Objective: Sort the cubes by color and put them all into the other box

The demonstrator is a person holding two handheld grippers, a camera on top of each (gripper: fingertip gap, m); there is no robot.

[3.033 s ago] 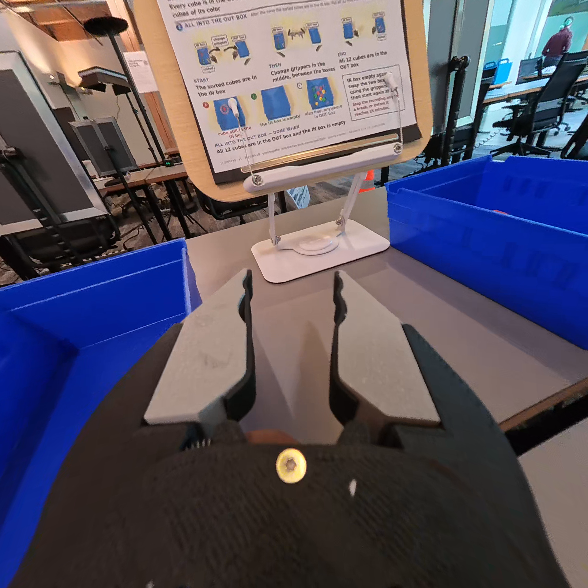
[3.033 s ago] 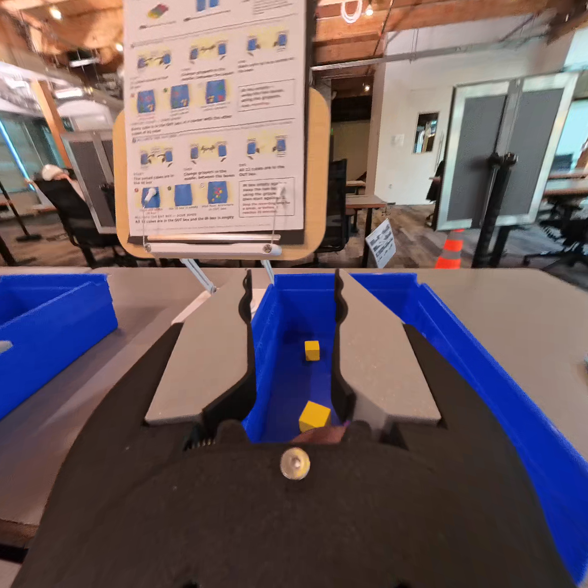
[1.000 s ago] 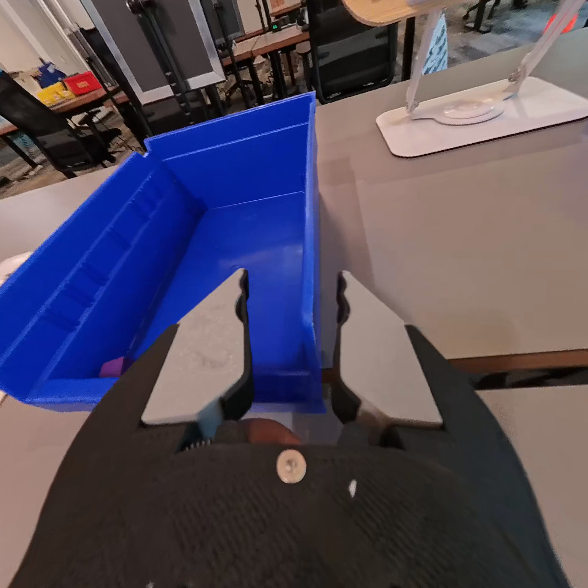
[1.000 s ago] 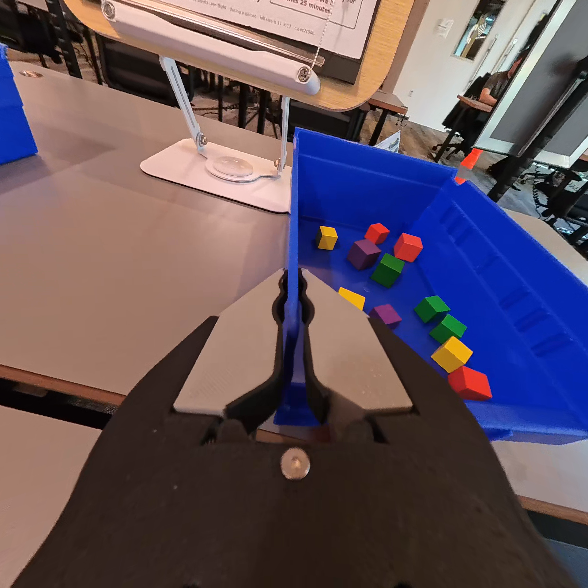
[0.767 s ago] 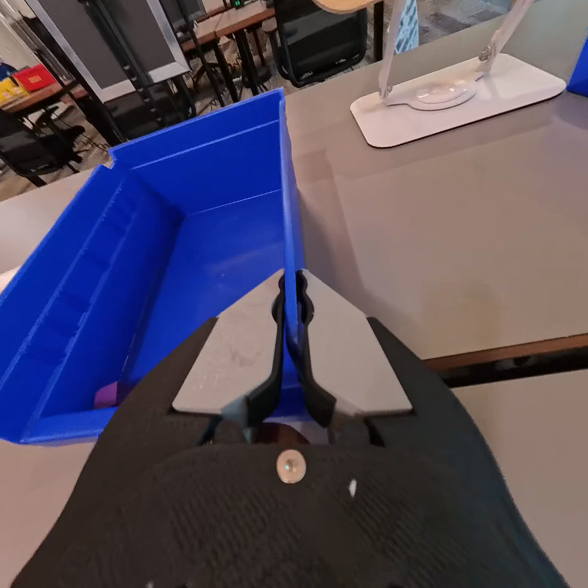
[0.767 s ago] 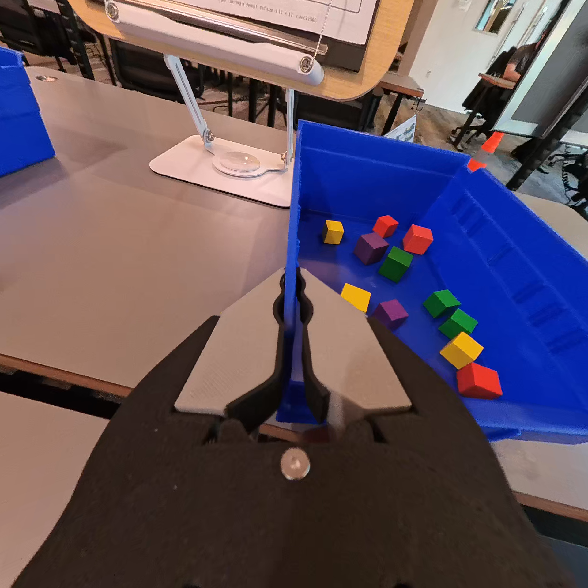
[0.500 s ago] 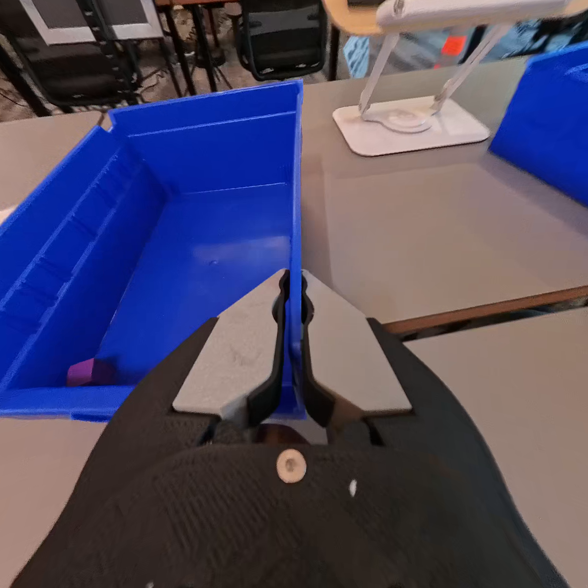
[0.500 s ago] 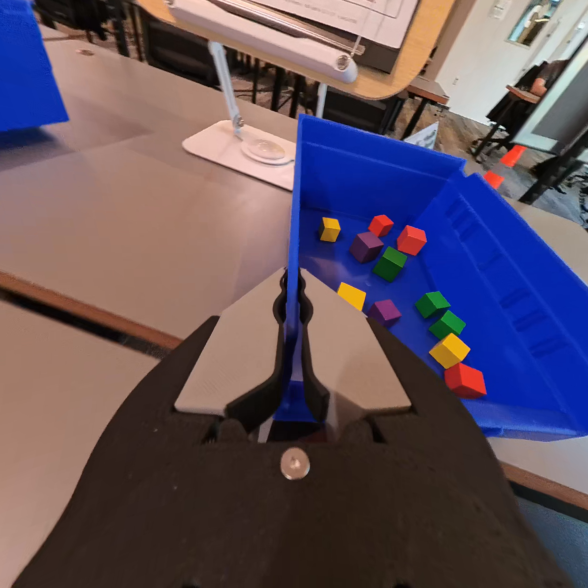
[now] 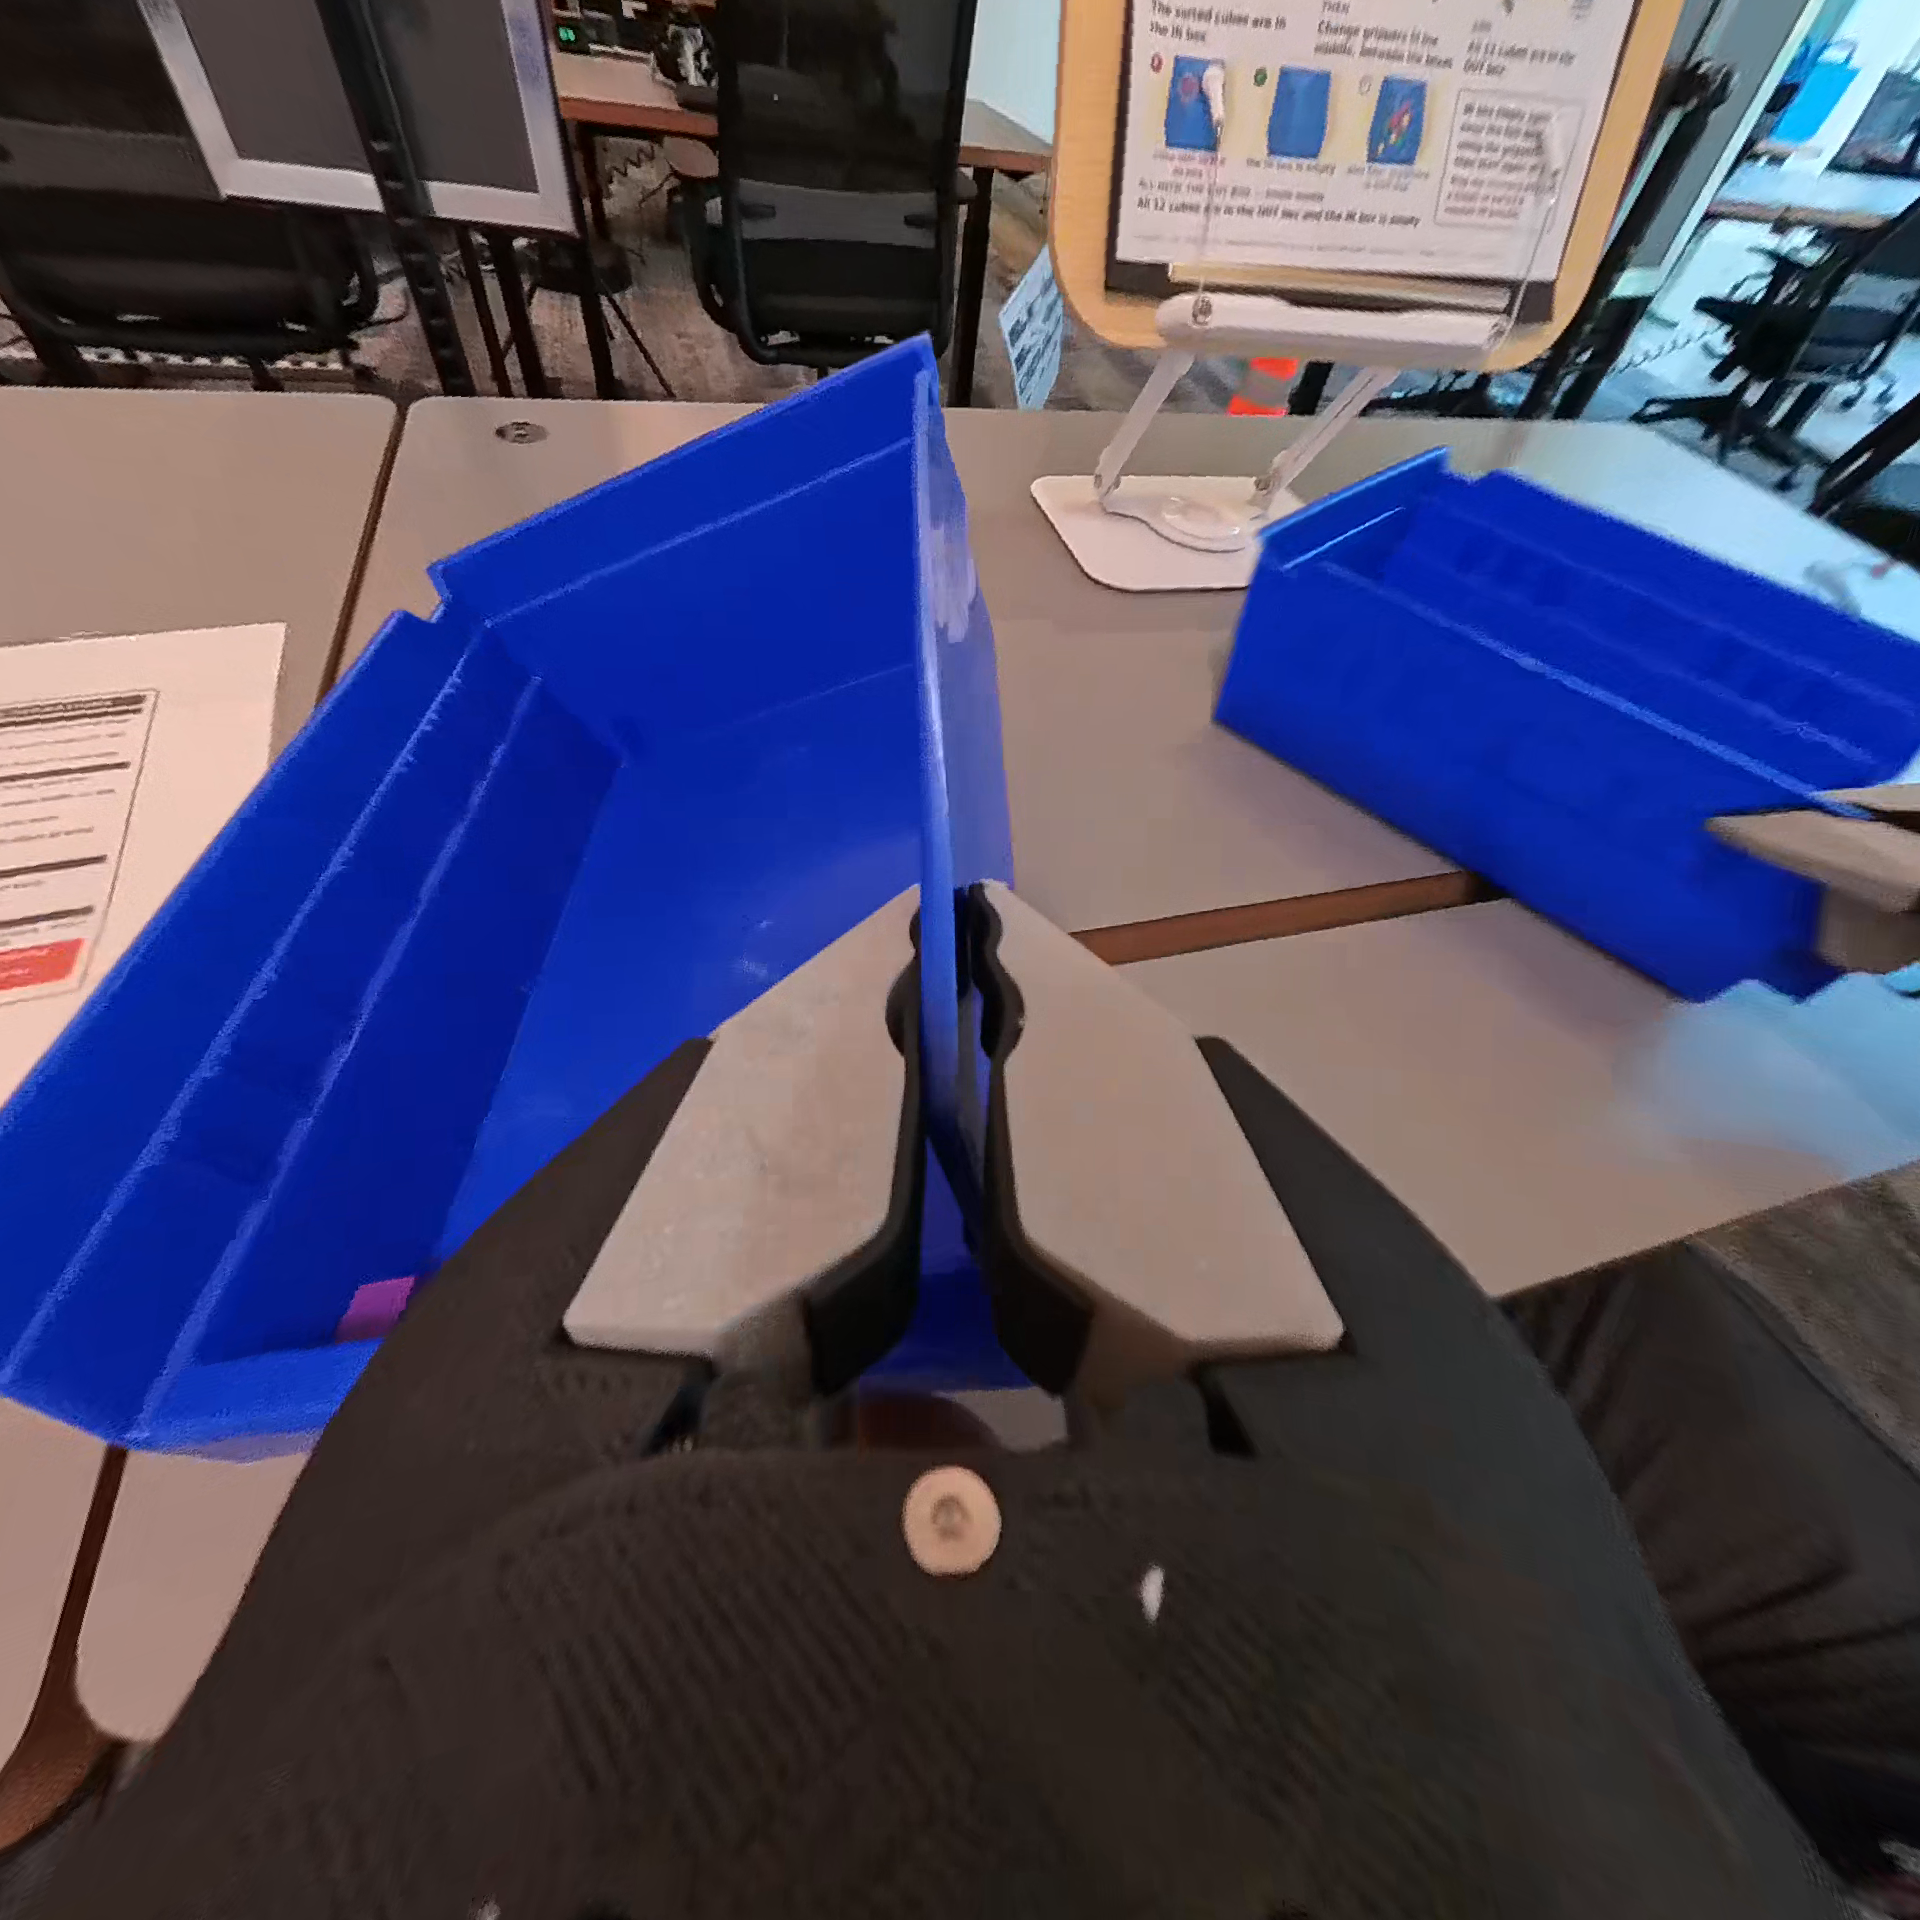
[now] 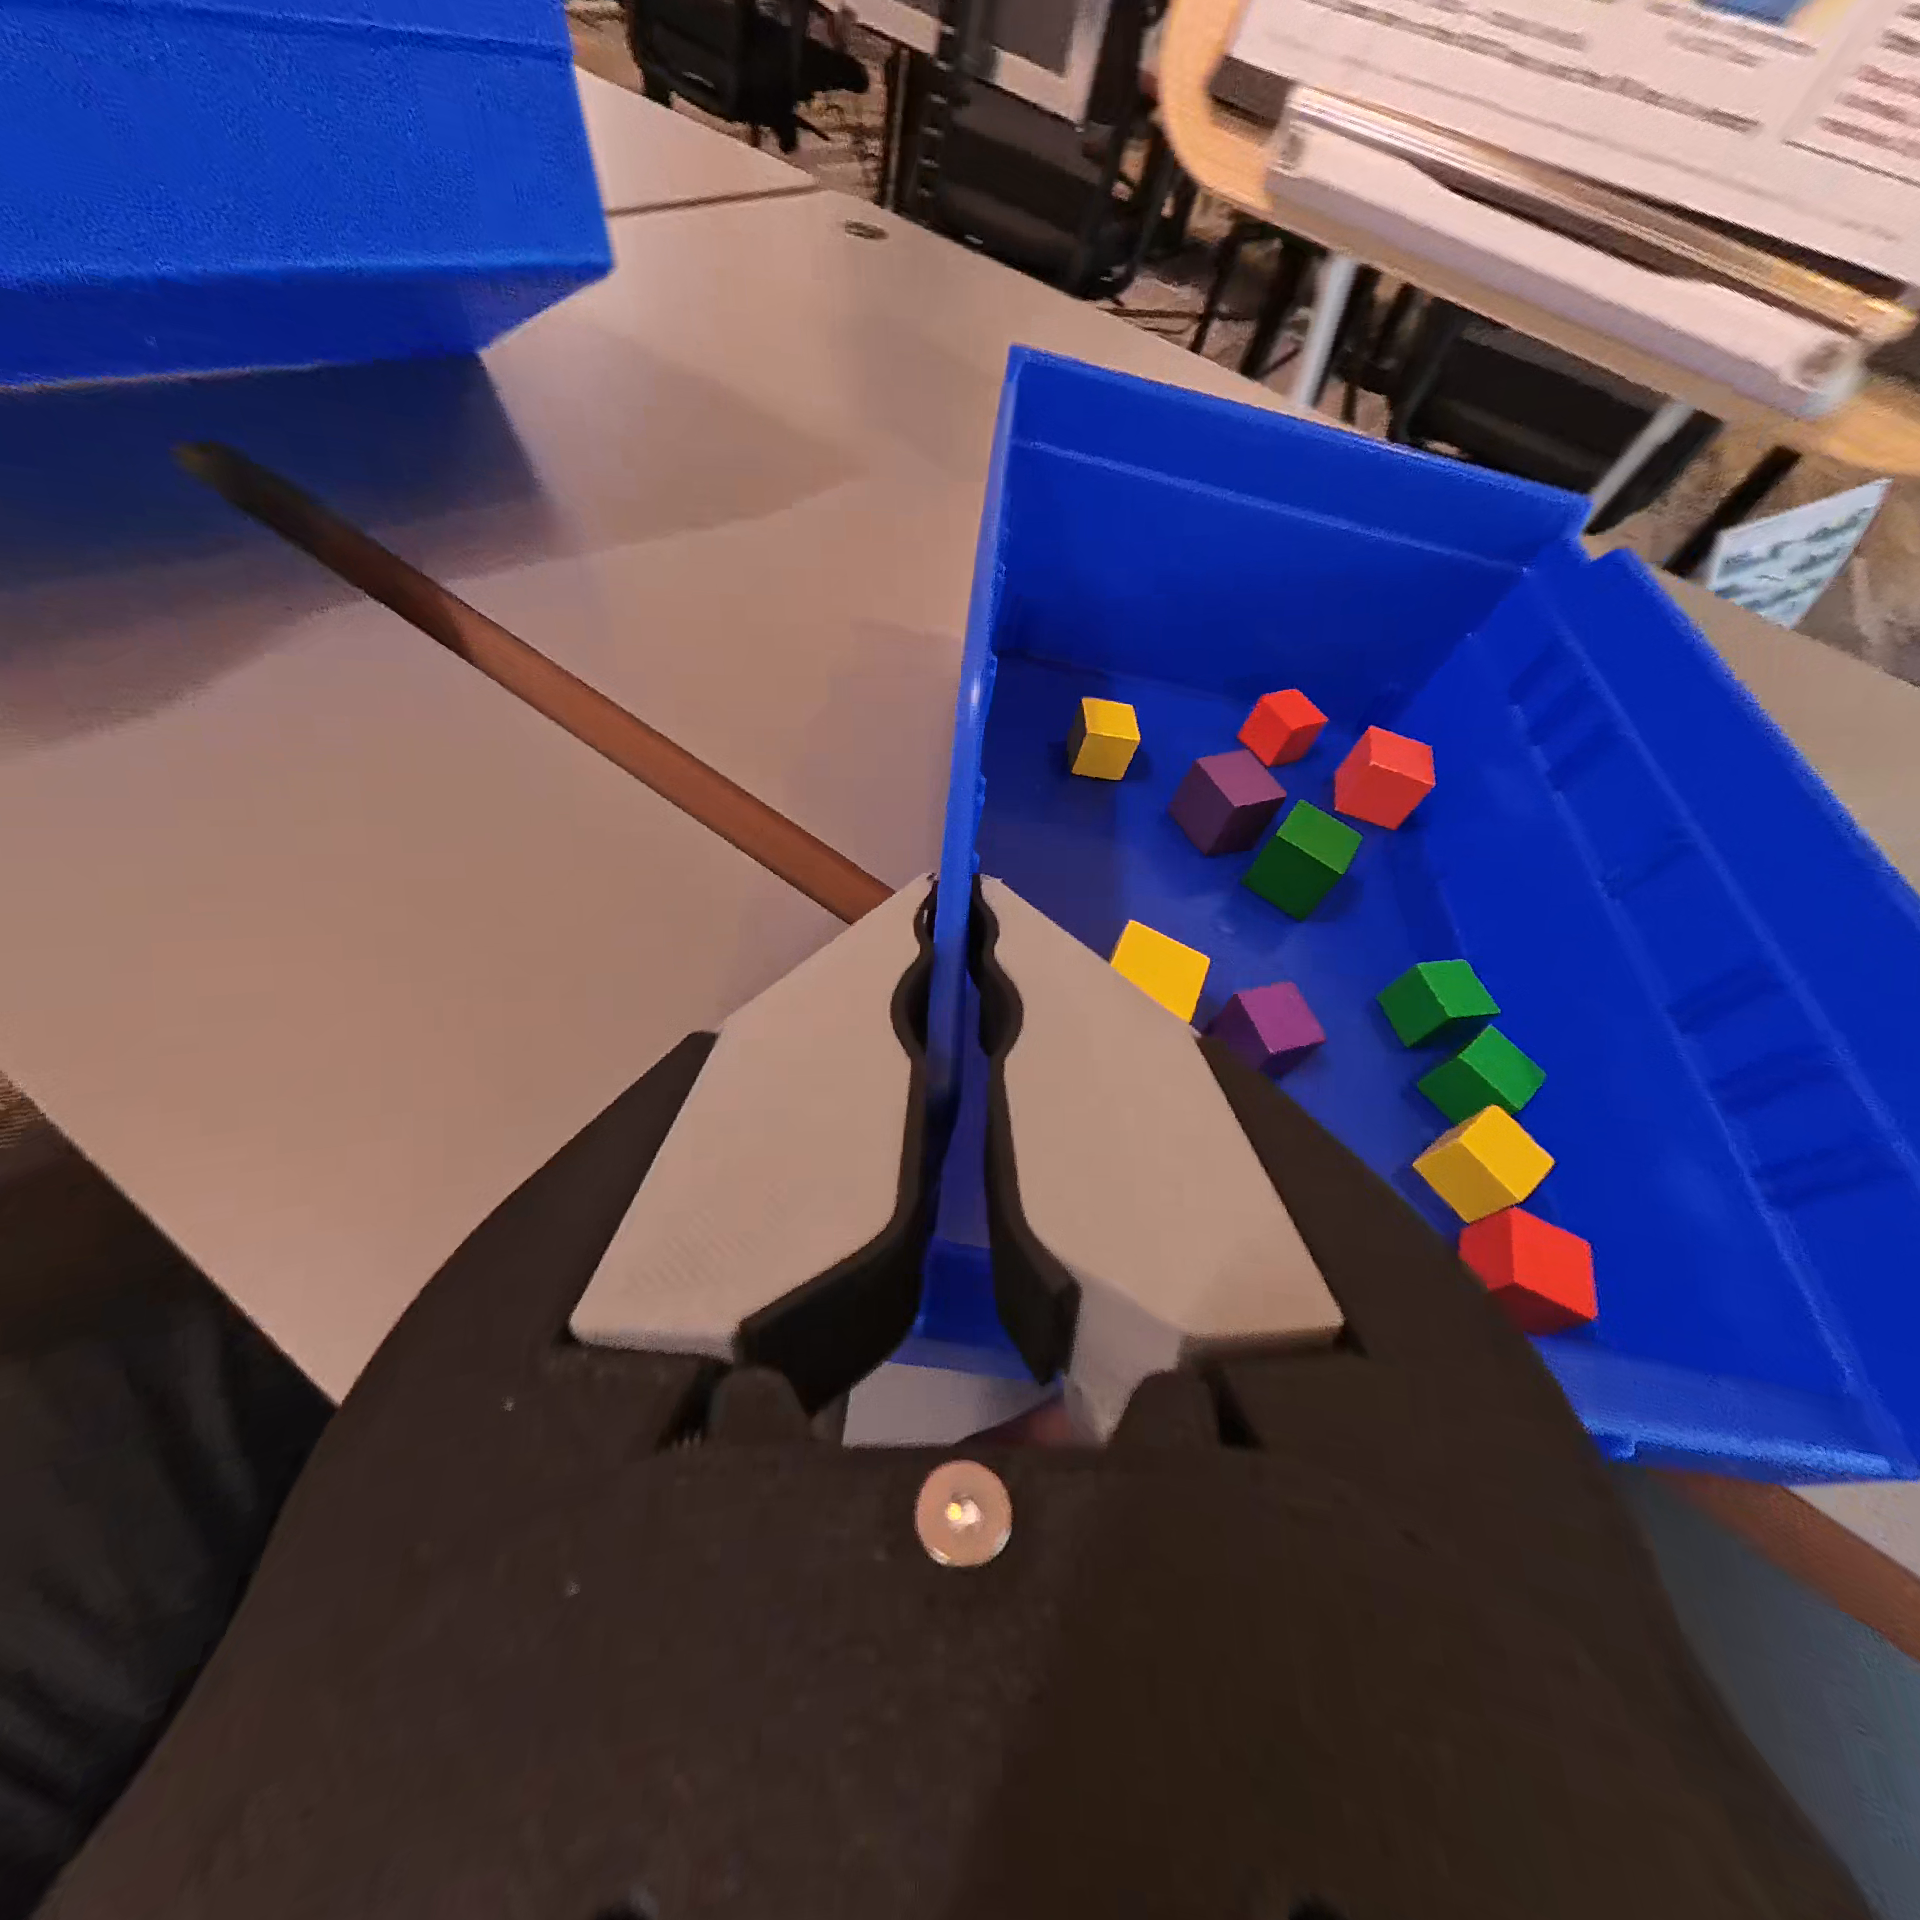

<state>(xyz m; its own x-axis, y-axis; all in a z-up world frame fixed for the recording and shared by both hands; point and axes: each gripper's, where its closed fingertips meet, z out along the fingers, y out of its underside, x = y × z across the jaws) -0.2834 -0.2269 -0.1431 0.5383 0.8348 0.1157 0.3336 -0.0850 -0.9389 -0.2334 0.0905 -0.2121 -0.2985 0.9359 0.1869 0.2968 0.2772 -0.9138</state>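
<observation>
My left gripper (image 9: 948, 914) is shut on the right wall of a blue box (image 9: 727, 665) and holds it lifted and tilted; one purple cube (image 9: 376, 1307) lies in its near corner. My right gripper (image 10: 954, 904) is shut on the left wall of the other blue box (image 10: 1662, 852). That box holds several mixed cubes: yellow (image 10: 1103, 738), red (image 10: 1384, 775), purple (image 10: 1226, 800) and green (image 10: 1301, 856) among them. The left wrist view shows the right box (image 9: 1538, 727) with the right gripper's fingers (image 9: 1839, 862) at its near end. The right wrist view shows the lifted left box (image 10: 281, 197) at the upper left.
A white stand (image 9: 1164, 530) carrying an instruction board (image 9: 1340, 156) stands at the back of the grey table (image 9: 1299, 1101). A printed sheet (image 9: 94, 790) lies at the left. A seam between two tabletops (image 10: 540, 675) runs across. Chairs and desks stand behind.
Both grippers went from open to shut on the box walls. Since then the left box has risen and tilted, and the right box has been pulled nearer across the table seam.
</observation>
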